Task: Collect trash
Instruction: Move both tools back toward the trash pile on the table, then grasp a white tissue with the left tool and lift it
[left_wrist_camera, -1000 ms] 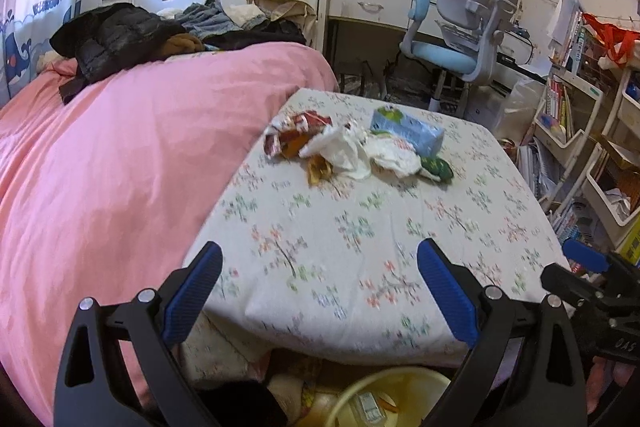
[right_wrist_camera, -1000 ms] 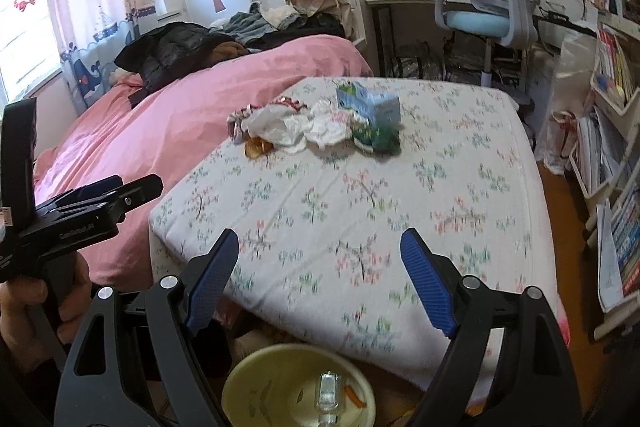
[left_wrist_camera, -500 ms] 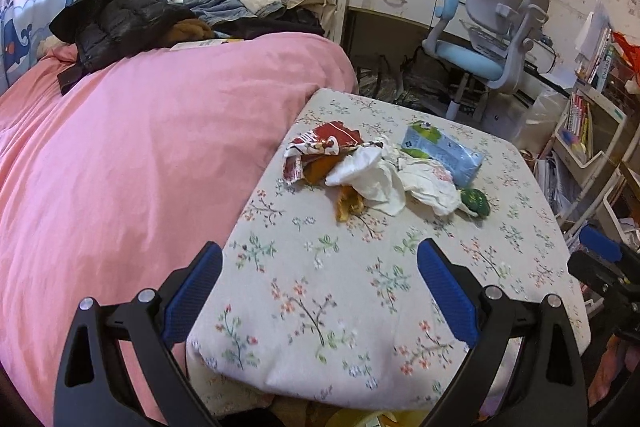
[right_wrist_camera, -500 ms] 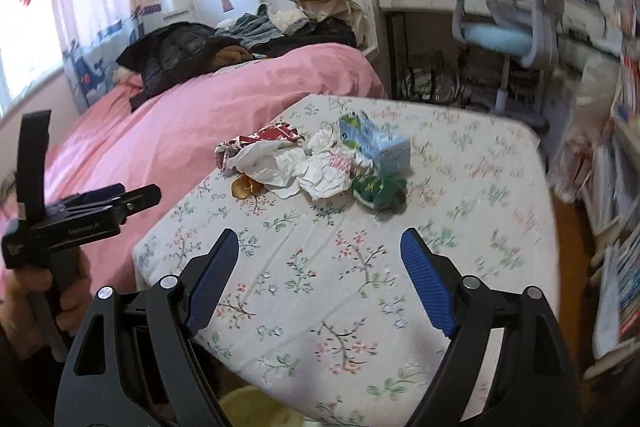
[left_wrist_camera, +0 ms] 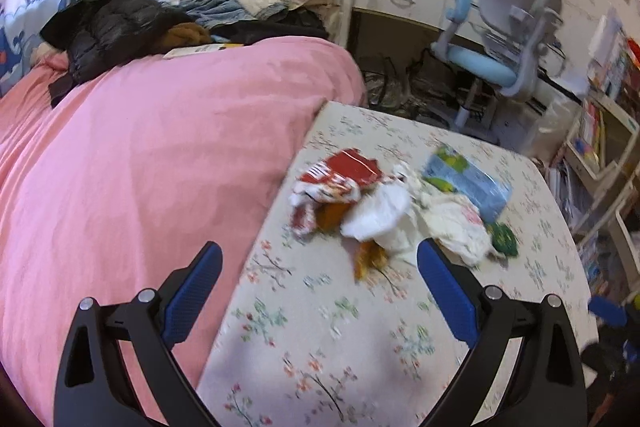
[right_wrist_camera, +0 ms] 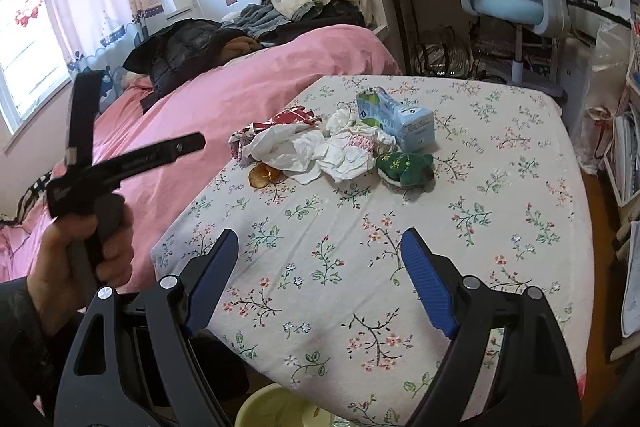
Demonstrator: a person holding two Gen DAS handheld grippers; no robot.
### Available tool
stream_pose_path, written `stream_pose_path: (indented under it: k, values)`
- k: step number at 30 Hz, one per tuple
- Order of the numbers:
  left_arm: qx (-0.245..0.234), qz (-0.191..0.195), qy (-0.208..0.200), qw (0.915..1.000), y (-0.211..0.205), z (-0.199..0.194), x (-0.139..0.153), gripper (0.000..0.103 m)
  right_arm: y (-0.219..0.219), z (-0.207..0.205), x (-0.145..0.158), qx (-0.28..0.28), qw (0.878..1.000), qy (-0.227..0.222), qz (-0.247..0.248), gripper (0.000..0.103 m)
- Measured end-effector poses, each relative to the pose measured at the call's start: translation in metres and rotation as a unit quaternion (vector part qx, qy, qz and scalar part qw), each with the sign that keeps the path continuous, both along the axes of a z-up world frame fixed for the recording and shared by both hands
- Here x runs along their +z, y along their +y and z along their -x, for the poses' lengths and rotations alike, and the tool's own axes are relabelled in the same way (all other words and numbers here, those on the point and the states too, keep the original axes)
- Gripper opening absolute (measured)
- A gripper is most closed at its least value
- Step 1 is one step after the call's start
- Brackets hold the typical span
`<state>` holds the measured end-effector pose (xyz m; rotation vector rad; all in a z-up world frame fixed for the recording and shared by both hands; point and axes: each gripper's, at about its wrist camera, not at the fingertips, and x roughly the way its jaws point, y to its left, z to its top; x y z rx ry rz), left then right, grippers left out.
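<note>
Bed [left_wrist_camera: 160, 155]: pink cover, fills more of the left wrist view than a second ago; dark jacket [right_wrist_camera: 180, 55] and clothes heaped at the far end.
Surface [right_wrist_camera: 400, 227]: flowered cloth, butts against the bed; nearer in both views than a second ago.
Trash pile [right_wrist_camera: 320, 147]: at the far left part of the surface, larger in frame than before, unmoved on the cloth.
Blue carton [right_wrist_camera: 396, 119]: on its side at the pile's far right.
White tissues [left_wrist_camera: 384, 215]: crumpled, mid-pile, touching the carton.
Red wrapper [left_wrist_camera: 340, 175]: at the pile's bed-side edge.
Green wrapper [right_wrist_camera: 406, 167]: just in front of the carton.
Orange scrap [left_wrist_camera: 370, 259]: at the near edge of the pile.
Yellow bin [right_wrist_camera: 276, 407]: below the near edge, only its rim showing now, less than a second ago.
Left gripper [left_wrist_camera: 318, 265]: jaws wide apart, empty, advanced to just short of the pile.
Right gripper [right_wrist_camera: 318, 251]: jaws wide apart, empty, over bare cloth short of the pile.
</note>
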<state>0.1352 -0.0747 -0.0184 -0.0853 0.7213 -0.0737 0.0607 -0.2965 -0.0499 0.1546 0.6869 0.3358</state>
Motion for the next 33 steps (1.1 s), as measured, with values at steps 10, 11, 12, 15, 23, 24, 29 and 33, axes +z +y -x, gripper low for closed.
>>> stream_pose_path:
  k: [10, 11, 12, 15, 23, 24, 29, 33]
  values:
    - [-0.059, -0.006, 0.036, 0.9976, -0.024, -0.017, -0.016, 0.093, 0.017, -0.002, -0.001, 0.027, 1.0, 0.007, -0.007, 0.08]
    - [-0.065, -0.015, 0.035, 0.9971, -0.028, -0.019, -0.018, 0.093, 0.018, -0.002, -0.001, 0.029, 1.0, 0.006, -0.006, 0.08]
    - [-0.07, -0.028, 0.033, 0.9966, -0.035, -0.021, -0.02, 0.094, 0.02, -0.001, 0.0, 0.031, 0.999, 0.005, -0.005, 0.08]
    - [-0.072, -0.047, 0.017, 0.9962, -0.045, -0.027, -0.024, 0.093, 0.02, 0.0, -0.001, 0.034, 0.999, 0.006, -0.006, 0.081]
    - [-0.105, -0.119, 0.003, 0.9873, -0.075, -0.049, -0.039, 0.046, 0.01, -0.002, 0.003, 0.022, 0.999, 0.008, -0.023, 0.082]
    - [-0.102, -0.113, 0.004, 0.9883, -0.073, -0.051, -0.039, 0.037, 0.009, -0.003, 0.002, 0.021, 0.999, 0.011, -0.027, 0.082]
    - [-0.089, -0.047, 0.015, 0.9948, -0.05, -0.054, -0.029, 0.003, 0.01, -0.006, -0.001, 0.022, 0.999, 0.016, -0.029, 0.082]
    - [-0.086, 0.022, 0.024, 0.9958, -0.029, -0.042, -0.013, 0.003, 0.012, -0.007, -0.003, 0.022, 0.999, 0.017, -0.024, 0.082]
